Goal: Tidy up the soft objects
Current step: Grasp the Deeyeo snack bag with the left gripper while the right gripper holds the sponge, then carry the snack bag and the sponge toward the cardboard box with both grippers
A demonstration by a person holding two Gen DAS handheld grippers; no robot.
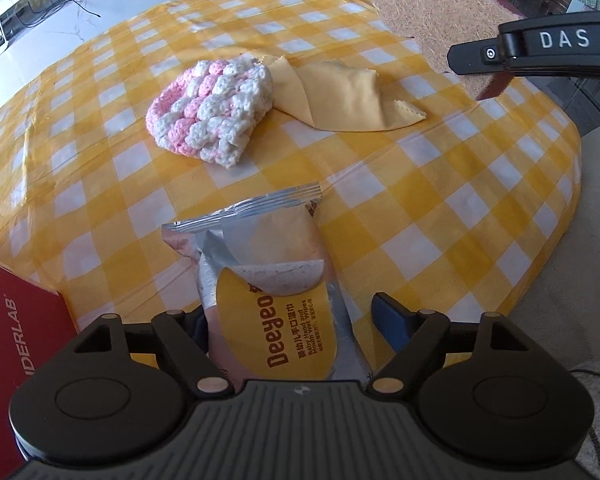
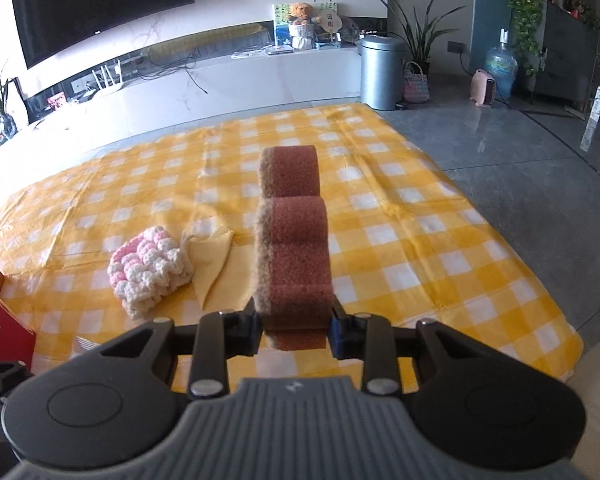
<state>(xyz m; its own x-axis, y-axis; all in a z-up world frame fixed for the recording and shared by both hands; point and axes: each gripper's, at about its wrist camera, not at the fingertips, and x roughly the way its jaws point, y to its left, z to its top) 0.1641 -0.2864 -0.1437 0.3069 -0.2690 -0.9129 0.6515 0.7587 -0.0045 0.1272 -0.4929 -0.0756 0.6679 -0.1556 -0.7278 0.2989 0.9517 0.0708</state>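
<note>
With the right tongs [image 2: 296,330] clamped on the sponge [image 2: 294,248], the left tongs [image 1: 292,320] (standing apart) should close squarely around the wipes pack [image 1: 268,280].

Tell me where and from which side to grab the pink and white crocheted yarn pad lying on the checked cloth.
Grip the pink and white crocheted yarn pad across its free near-left edge, coming from above. It lies flat and looks thick and soft, so closing fingers should bunch it. Its far-right edge touches the folded yellow cloth; gripping there risks catching the cloth.
</note>
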